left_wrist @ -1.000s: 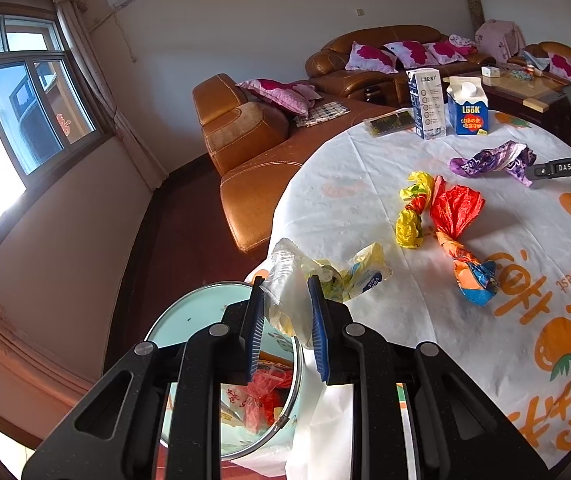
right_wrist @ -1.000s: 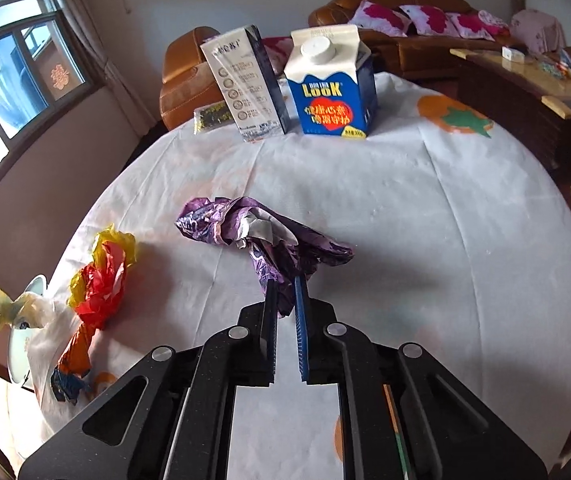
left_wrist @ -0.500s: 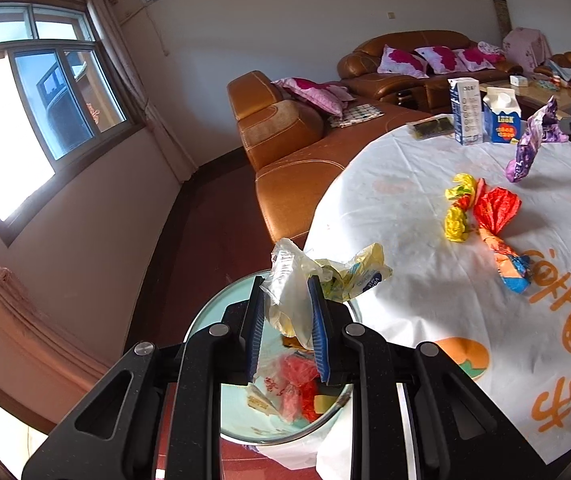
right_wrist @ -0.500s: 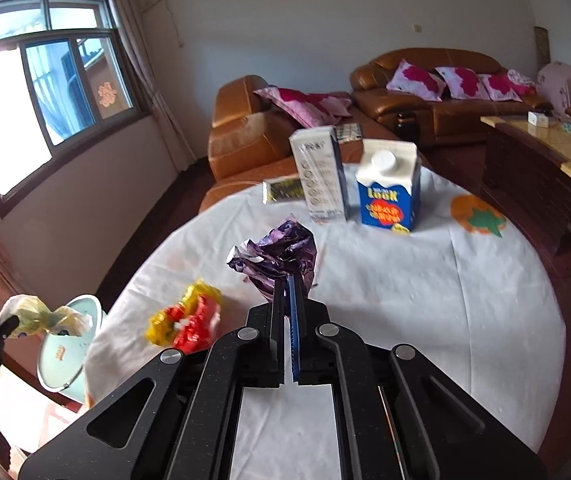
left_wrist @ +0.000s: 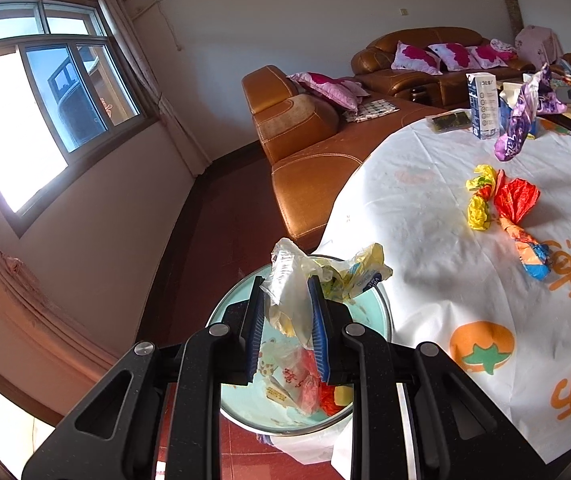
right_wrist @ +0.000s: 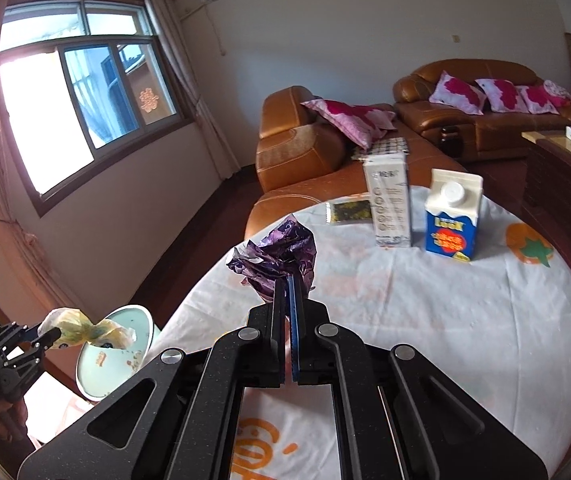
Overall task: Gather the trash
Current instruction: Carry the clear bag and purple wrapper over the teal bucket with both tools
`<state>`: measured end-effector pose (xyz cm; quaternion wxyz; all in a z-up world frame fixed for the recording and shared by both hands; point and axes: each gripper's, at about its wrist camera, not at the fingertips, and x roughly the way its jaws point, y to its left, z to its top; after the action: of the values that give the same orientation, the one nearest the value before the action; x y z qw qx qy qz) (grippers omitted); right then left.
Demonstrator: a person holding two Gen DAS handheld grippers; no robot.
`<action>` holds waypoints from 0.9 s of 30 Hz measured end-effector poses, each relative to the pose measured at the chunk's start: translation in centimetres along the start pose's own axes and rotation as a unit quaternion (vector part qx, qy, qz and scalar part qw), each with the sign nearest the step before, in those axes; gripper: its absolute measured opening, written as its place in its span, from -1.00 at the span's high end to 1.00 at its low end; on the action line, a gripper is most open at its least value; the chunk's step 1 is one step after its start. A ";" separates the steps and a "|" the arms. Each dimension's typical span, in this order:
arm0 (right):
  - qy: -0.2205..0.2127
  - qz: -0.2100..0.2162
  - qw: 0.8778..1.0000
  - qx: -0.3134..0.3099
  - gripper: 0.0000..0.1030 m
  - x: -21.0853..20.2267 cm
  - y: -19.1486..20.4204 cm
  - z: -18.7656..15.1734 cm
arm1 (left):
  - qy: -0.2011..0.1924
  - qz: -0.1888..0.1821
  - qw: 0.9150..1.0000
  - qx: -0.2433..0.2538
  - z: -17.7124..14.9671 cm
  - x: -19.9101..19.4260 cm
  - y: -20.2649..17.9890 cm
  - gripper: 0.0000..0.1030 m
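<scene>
A round table (left_wrist: 425,240) with orange-print cloth stands by brown sofas (right_wrist: 305,152). Left gripper (left_wrist: 287,312) clamps a crumpled yellow-clear wrapper (left_wrist: 317,280) above the bin (left_wrist: 381,312) at 6 o'clock. Right gripper (right_wrist: 287,304) pinches a purple wrapper (right_wrist: 277,258).

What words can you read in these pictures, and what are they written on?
"LOOK": blue-and-white milk carton, on its blue band.
Red oval below it: Chinese characters, too blurred to read.
Tall white carton: print too small to read.
Tablecloth: orange lettering, cut off at the edge, unreadable.
Window: a red paper character, too blurred to name.

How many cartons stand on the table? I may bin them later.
2: a tall white carton and, right of it, a blue-and-white carton, both at the table's far edge.
</scene>
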<state>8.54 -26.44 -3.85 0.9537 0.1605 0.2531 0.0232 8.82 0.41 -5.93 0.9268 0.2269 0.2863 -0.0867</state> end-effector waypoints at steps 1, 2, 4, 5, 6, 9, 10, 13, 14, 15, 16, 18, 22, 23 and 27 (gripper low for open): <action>0.000 0.002 1.000 -0.005 0.95 0.3 0.4 0.1 | 0.001 0.002 1.000 0.000 -0.1 0.1 0.1 0.59; 0.001 0.004 1.000 -0.011 0.95 0.6 1.0 0.2 | 0.002 0.005 1.000 0.000 -0.2 0.1 0.2 0.59; 0.002 0.005 1.000 -0.025 0.95 1.1 2.0 0.1 | 0.005 0.010 1.000 -0.001 -0.4 0.3 0.5 0.59; 0.002 0.000 0.999 -0.038 0.95 1.4 2.7 0.1 | 0.006 0.012 1.000 -0.001 -0.5 0.4 0.6 0.59; 0.001 -0.004 0.999 -0.053 0.95 1.6 3.4 0.0 | 0.006 0.015 1.000 0.000 -0.5 0.4 0.6 0.59; 0.002 -0.014 0.996 -0.090 0.95 2.4 5.0 -0.3 | 0.007 0.015 1.000 -0.003 -0.7 0.4 1.0 0.59; 0.005 -0.012 0.995 -0.095 0.95 2.6 5.3 -0.4 | 0.006 0.015 1.000 -0.003 -0.7 0.4 1.1 0.59; 0.018 -0.004 0.996 -0.090 0.95 3.4 4.7 -0.8 | 0.006 0.014 1.000 -0.004 -0.7 0.3 1.2 0.59; 0.026 -0.007 0.996 -0.087 0.95 3.6 4.3 -1.1 | 0.007 0.014 1.000 -0.005 -0.7 0.4 1.3 0.59; 0.032 -0.013 0.996 -0.083 0.95 3.8 3.8 -1.3 | 0.007 0.014 1.000 -0.006 -0.7 0.4 1.3 0.59; 0.037 -0.025 0.996 -0.075 0.95 3.9 2.9 -1.7 | 0.008 0.013 1.000 -0.007 -0.7 0.4 1.3 0.59; 0.045 -0.039 0.997 -0.058 0.95 3.8 1.2 -2.5 | 0.007 0.012 1.000 -0.007 -0.7 0.4 1.3 0.59; 0.076 -0.058 0.995 0.013 0.95 2.8 -4.4 -5.0 | 0.006 0.010 1.000 -0.008 -0.6 0.2 1.5 0.59; 0.086 -0.059 0.994 0.030 0.95 2.6 -5.6 -5.6 | 0.007 0.009 1.000 -0.007 -0.6 0.3 1.4 0.59; 0.116 -0.075 0.988 0.073 0.92 2.4 -9.1 -7.7 | 0.017 0.002 1.000 0.004 -1.0 1.0 0.2 0.59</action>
<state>6.52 -32.51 -14.27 0.9027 0.2060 0.3745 -0.0487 9.25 1.05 -7.13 0.9211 0.2327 0.3012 -0.0821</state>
